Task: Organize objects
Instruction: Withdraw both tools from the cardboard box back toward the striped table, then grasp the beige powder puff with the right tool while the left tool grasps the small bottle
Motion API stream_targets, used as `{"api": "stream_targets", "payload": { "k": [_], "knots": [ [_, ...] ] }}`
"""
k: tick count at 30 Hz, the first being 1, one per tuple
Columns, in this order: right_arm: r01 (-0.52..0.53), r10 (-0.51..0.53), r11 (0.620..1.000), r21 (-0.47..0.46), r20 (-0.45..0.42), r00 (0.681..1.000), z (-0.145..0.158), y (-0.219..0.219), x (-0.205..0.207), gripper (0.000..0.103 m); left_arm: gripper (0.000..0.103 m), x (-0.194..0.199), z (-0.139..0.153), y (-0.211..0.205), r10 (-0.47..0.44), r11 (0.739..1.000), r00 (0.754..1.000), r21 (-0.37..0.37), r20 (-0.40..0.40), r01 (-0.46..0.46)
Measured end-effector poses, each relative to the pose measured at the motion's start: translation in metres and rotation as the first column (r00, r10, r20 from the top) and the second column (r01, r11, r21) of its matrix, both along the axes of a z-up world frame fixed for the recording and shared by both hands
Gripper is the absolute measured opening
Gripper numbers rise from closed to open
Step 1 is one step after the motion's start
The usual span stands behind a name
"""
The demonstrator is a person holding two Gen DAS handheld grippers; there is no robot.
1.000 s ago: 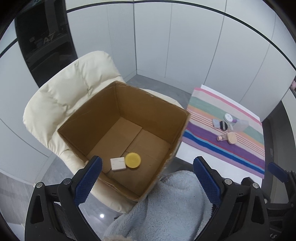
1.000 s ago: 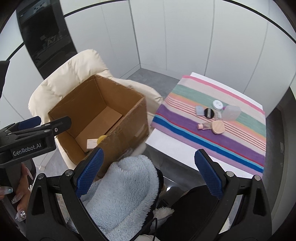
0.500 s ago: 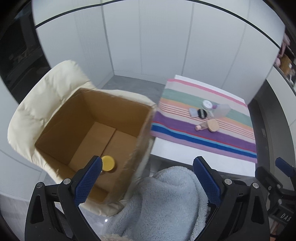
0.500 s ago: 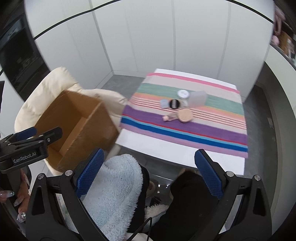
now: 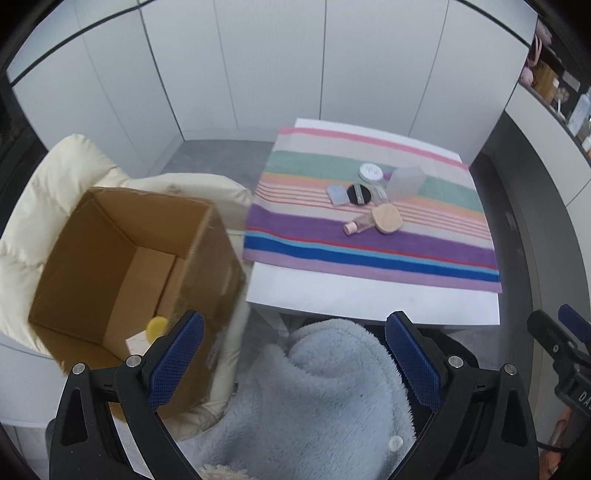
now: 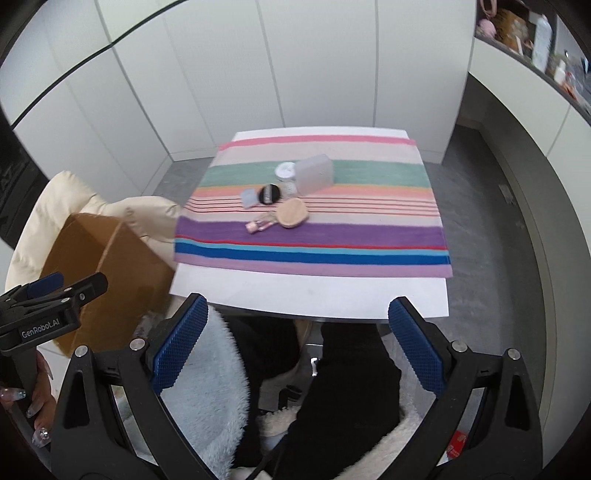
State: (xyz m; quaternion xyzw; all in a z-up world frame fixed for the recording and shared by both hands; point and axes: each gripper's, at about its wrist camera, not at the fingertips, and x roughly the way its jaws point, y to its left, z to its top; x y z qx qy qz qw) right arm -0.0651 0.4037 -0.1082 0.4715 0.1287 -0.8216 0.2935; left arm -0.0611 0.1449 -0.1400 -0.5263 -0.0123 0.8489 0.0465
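Observation:
A small cluster of cosmetics lies on a striped cloth [image 5: 369, 254] on a white table: a beige compact [image 5: 387, 218], a pink bottle [image 5: 356, 225], a black puff [image 5: 359, 194], a white jar [image 5: 370, 172] and a frosted case [image 5: 404, 182]. The same cluster shows in the right wrist view, with the compact [image 6: 291, 213] nearest. An open cardboard box [image 5: 122, 266] on a cream chair holds a yellow lid [image 5: 157, 326] and a white box. My left gripper [image 5: 295, 362] and right gripper [image 6: 295, 343] are both open and empty, held well short of the table.
The cream padded chair [image 5: 55, 173] carries the box left of the table. The person's light blue fleece [image 5: 317, 398] and dark trousers [image 6: 351, 373] fill the space below both grippers. Grey floor and white wall panels surround the table. Shelves with items stand at the far right [image 6: 535, 33].
Both grippers have swung right, away from the box and toward the table. The box has slid to the left edge of both views and the striped cloth is now central.

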Motion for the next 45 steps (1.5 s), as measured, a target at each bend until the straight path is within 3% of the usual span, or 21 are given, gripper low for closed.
{"api": "stream_targets", "payload": {
  "k": [6, 12, 19, 23, 27, 32, 35, 36, 38, 40, 45],
  "knots": [
    [0.029, -0.029, 0.999, 0.022, 0.001, 1.000, -0.030, -0.001, -0.038, 0.100, 0.099, -0.031, -0.033, 0.011, -0.014, 1.000, 0.999, 0.005, 0.046, 0.014],
    [0.003, -0.004, 0.999, 0.040, 0.015, 1.000, -0.076, -0.031, -0.077, 0.100, 0.099, -0.070, -0.073, 0.021, -0.006, 0.999, 0.996, 0.032, 0.093, 0.003],
    [-0.037, 0.033, 0.998, 0.059, 0.065, 0.997, -0.156, -0.089, -0.135, 0.100, 0.099, -0.121, -0.122, 0.036, -0.041, 0.997, 0.985, 0.067, 0.168, 0.030],
    [-0.128, 0.125, 0.989, 0.079, 0.031, 0.992, -0.203, -0.121, -0.158, 0.100, 0.099, -0.143, -0.148, 0.044, -0.035, 0.997, 0.977, 0.078, 0.211, 0.019],
    [-0.213, 0.206, 0.972, 0.100, 0.075, 0.976, -0.246, -0.143, -0.175, 0.099, 0.099, -0.154, -0.166, 0.051, -0.045, 0.997, 0.970, 0.074, 0.238, 0.029],
    [-0.247, 0.249, 0.962, 0.113, -0.001, 0.969, -0.263, -0.166, -0.185, 0.095, 0.099, -0.160, -0.177, 0.059, -0.051, 0.997, 0.964, 0.071, 0.260, 0.033],
    [-0.256, 0.264, 0.961, 0.104, -0.077, 0.961, -0.263, -0.168, -0.189, 0.075, 0.099, -0.160, -0.179, 0.067, -0.058, 0.994, 0.960, 0.107, 0.272, 0.029],
    [-0.263, 0.272, 0.960, 0.092, -0.099, 0.957, -0.261, -0.166, -0.188, 0.059, 0.099, -0.161, -0.180, 0.070, -0.060, 0.993, 0.960, 0.114, 0.274, 0.030],
    [-0.274, 0.280, 0.959, 0.070, -0.094, 0.955, -0.258, -0.160, -0.187, 0.054, 0.099, -0.165, -0.184, 0.078, -0.065, 0.991, 0.958, 0.128, 0.278, 0.030],
    [-0.265, 0.271, 0.962, 0.069, -0.094, 0.958, -0.256, -0.152, -0.189, 0.041, 0.099, -0.170, -0.190, 0.087, -0.064, 0.990, 0.956, 0.141, 0.286, 0.024],
    [-0.158, 0.158, 0.987, 0.004, -0.032, 0.987, -0.244, -0.113, -0.201, 0.041, 0.099, -0.191, -0.218, 0.105, -0.009, 0.970, 0.930, 0.228, 0.368, -0.081]
  ]
}}
